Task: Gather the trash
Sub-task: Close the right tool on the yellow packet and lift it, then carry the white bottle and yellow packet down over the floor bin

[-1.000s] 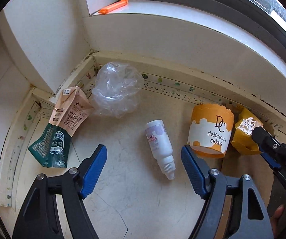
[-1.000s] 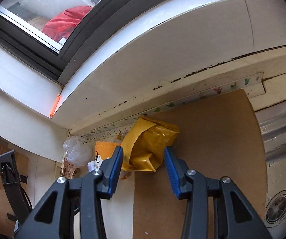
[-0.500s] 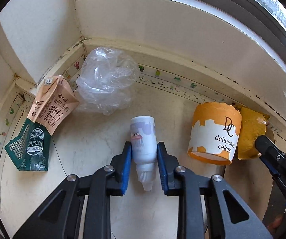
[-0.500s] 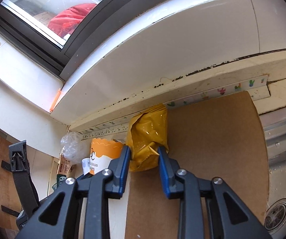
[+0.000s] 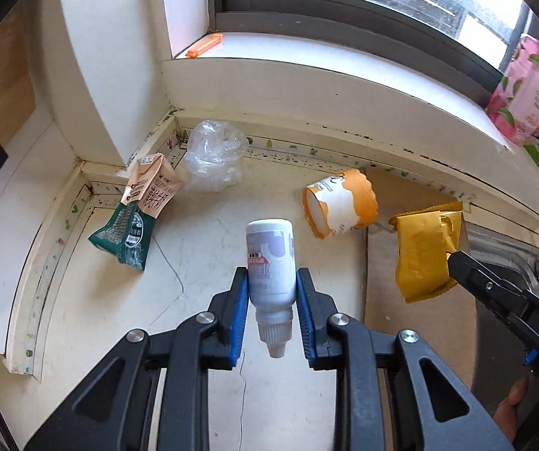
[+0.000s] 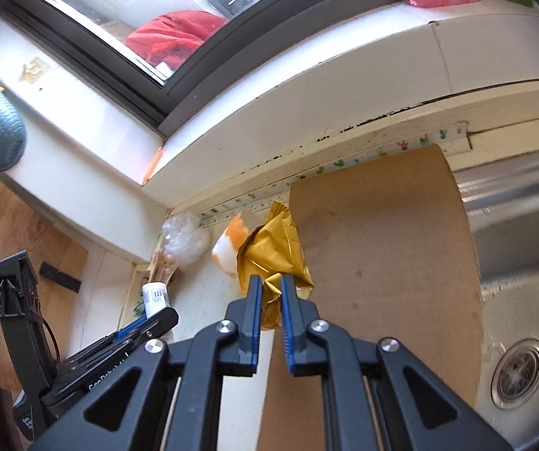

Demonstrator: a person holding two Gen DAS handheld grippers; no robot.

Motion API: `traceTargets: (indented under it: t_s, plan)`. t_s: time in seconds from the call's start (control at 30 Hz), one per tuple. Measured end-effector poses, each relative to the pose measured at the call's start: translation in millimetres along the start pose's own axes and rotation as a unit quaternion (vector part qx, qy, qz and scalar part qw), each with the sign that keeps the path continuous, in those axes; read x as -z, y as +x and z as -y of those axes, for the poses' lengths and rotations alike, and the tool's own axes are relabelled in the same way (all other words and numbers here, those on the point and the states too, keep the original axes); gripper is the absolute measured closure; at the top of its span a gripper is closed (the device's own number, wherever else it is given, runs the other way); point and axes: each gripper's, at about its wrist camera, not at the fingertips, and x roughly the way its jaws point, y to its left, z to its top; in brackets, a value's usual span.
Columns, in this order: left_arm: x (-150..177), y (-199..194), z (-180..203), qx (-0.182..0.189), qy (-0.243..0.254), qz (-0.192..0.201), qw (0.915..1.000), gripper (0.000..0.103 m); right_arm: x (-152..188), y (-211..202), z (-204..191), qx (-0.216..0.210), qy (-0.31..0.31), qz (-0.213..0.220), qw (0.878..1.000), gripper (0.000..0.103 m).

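Note:
My left gripper (image 5: pixel 271 293) is shut on a small white bottle (image 5: pixel 270 263), cap toward the camera, held above the counter; the bottle also shows in the right wrist view (image 6: pixel 155 297). My right gripper (image 6: pixel 271 293) is shut on a crumpled yellow wrapper (image 6: pixel 275 251), lifted off the brown board; the wrapper also shows in the left wrist view (image 5: pixel 425 251). On the counter lie an orange-and-white cake cup (image 5: pixel 341 203) on its side, a clear plastic bag (image 5: pixel 215 159) in the corner and a green-and-pink milk carton (image 5: pixel 138 210).
A brown board (image 6: pixel 382 263) covers the counter beside a steel sink (image 6: pixel 521 319). An orange cutter (image 5: pixel 203 46) and pink packages (image 5: pixel 525 86) rest on the window sill. A wall corner stands at the left.
Both grippers have lifted and pulled back with their loads, the bottle and the yellow wrapper. The cake cup now lies on its side.

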Motion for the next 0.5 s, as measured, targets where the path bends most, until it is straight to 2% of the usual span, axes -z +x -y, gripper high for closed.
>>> traceTargets:
  t_s: [0.13,0.5]
  plan:
    - [32.7,-46.6,3.8,0.025,0.017,0.003,0.9995,0.080,31.7,-39.3,-16.8,-0.003,0.002,0.009,1.000,0.094]
    - [149.8,-152.7,-10.9,0.061,0.082,0.001,0.9947,0.080,158.2,-140.7,-53.0,-0.011,0.025,0.020,0.999,0.094]
